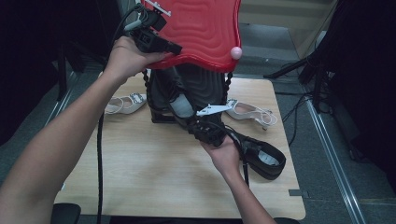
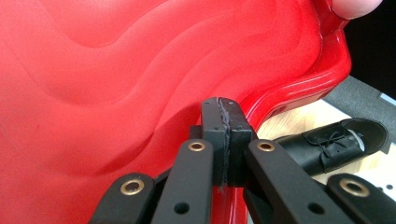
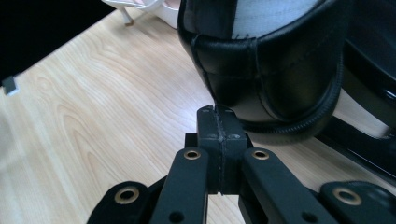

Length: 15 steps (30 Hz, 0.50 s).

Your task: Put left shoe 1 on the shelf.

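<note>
High view
Left gripper (image 1: 173, 48): raised at the lower left edge of the red wavy lid (image 1: 205, 28), gripped in the person's left hand (image 1: 126, 58); jaws together, whether anything sits between them hard to tell from here.
Red wavy lid: tilted up above the table, pink knob (image 1: 236, 52) at its right edge.
Black rack (image 1: 161, 100): standing at table centre under the lid, beaded black posts at the sides.
Right gripper (image 1: 187, 122): low at the foot of the rack, held in the right hand (image 1: 225, 155), tips at a black shoe (image 1: 181, 100) leaning inside the rack.
Second black shoe (image 1: 261, 156): lying on the table (image 1: 140, 163) just right of the right hand.
White sandals: one (image 1: 123, 103) left of the rack, one (image 1: 250, 112) right of it, both flat on the wood.

Left gripper view
Tongs (image 2: 226, 105): pads pressed flat together, nothing between them, tips against the red lid's (image 2: 116, 93) underside near its rim.
Laced black shoe (image 2: 336, 142): on the wood beyond the rim, well apart from the pads.

Right gripper view
Tongs (image 3: 217, 112): fully closed, empty, pads meeting in a thin seam.
Black shoe heel (image 3: 261, 70): directly ahead of the tips, close, touching or not unclear; grey lining visible at the top.
Table (image 3: 93, 116): pale wood grain below; white sandal (image 3: 140, 7) at the far edge.
</note>
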Tool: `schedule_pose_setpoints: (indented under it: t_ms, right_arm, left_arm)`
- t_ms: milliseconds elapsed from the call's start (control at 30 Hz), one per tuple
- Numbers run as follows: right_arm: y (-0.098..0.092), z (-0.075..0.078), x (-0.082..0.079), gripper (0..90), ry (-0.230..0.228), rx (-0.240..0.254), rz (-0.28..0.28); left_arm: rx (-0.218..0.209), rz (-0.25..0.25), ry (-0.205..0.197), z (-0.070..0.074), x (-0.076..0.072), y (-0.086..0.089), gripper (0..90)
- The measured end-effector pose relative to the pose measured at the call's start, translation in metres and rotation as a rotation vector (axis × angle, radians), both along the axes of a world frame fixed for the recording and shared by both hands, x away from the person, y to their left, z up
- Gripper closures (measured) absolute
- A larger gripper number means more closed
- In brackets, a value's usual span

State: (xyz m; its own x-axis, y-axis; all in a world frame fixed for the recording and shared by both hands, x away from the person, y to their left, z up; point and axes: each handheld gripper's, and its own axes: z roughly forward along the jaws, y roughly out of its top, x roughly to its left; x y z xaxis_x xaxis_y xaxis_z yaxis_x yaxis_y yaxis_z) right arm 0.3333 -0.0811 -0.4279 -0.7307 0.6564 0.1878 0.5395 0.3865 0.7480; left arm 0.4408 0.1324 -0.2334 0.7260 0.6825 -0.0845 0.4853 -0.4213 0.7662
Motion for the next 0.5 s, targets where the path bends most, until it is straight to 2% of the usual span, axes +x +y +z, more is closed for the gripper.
schedule_pose_setpoints:
  t_ms: [67,133,300,500]
  right_arm:
    - [0.002,0.0005,0.0023,90.0,0.008,-0.002,0.01]
    - [0.0034,0.0007,0.0013,90.0,-0.005,-0.012,0.008]
    - [0.0053,0.0001,0.0018,90.0,0.002,0.02,-0.008]
    - [0.0097,0.0013,0.0056,90.0,0.021,0.035,-0.014]
  left_arm:
    - [-0.001,-0.001,-0.004,-0.0003,-0.0002,0.0,90.0]
    - [-0.001,-0.003,-0.005,-0.0003,-0.0002,0.0001,90.0]
    - [0.003,-0.001,-0.008,-0.0003,-0.001,-0.0006,90.0]
    - [0.004,0.009,-0.009,-0.0004,0.0004,0.0019,90.0]
